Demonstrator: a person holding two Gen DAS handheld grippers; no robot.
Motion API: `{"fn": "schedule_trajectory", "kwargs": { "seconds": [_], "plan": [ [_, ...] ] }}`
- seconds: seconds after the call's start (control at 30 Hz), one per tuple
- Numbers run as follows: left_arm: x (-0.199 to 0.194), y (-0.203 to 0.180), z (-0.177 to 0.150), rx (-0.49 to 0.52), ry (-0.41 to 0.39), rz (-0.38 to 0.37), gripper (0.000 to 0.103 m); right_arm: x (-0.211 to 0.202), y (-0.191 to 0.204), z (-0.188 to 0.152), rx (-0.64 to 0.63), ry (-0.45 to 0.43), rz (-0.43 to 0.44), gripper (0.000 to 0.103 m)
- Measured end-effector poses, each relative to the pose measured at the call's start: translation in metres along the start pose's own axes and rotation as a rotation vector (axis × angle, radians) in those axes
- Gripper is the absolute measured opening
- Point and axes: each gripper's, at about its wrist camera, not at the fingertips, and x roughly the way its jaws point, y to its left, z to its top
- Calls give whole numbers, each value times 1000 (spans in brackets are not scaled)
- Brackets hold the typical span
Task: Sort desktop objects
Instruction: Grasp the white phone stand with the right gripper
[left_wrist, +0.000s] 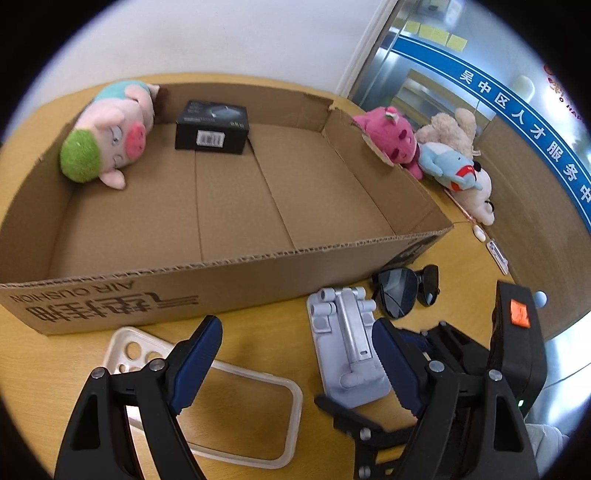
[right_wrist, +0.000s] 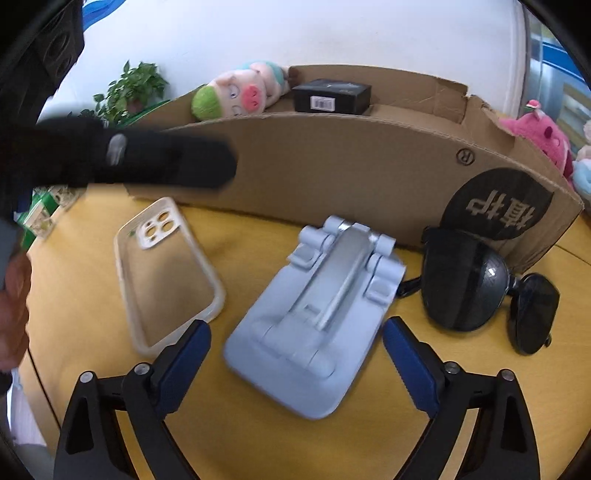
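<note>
Now the yellow worktop (left_wrist: 258, 332) carries a cardboard box (left_wrist: 221, 273) holding a plush pig (left_wrist: 110, 133) and black carton (left_wrist: 212, 127), while before it lie a phone stand (right_wrist: 314, 314), clear case (right_wrist: 170, 273) and sunglasses (right_wrist: 476, 291), under both spread, empty hand-held grippers, left (left_wrist: 297, 365) and right (right_wrist: 297, 360).

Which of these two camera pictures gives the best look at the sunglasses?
The right wrist view. There the sunglasses lie large and close on the table beside the cardboard box, both dark lenses showing, nothing covering them. In the left wrist view the sunglasses are smaller and farther off, whole but with less detail.
</note>
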Motion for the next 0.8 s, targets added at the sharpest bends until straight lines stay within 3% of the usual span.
{"fn": "schedule_trajectory", "kwargs": {
  "seconds": [0.07, 0.27, 0.5, 0.57, 0.8],
  "plan": [
    [6, 0, 0, -2, 18, -23, 83, 0, -5, 2, 8, -6, -4, 82],
    [22, -11, -2, 9, 69, -72, 83, -11, -18, -10, 0, -12, 31, 71],
    [51, -34, -14, 12, 163, -142, 83, -29, -26, -31, 11, -20, 45, 67],
    [62, -38, -18, -3, 201, -155, 76, -31, -24, -33, 10, -20, 44, 67],
    [63, -42, -21, 8, 175, -80, 53, -29, -15, -33, -10, -20, 30, 76]
  ]
}}
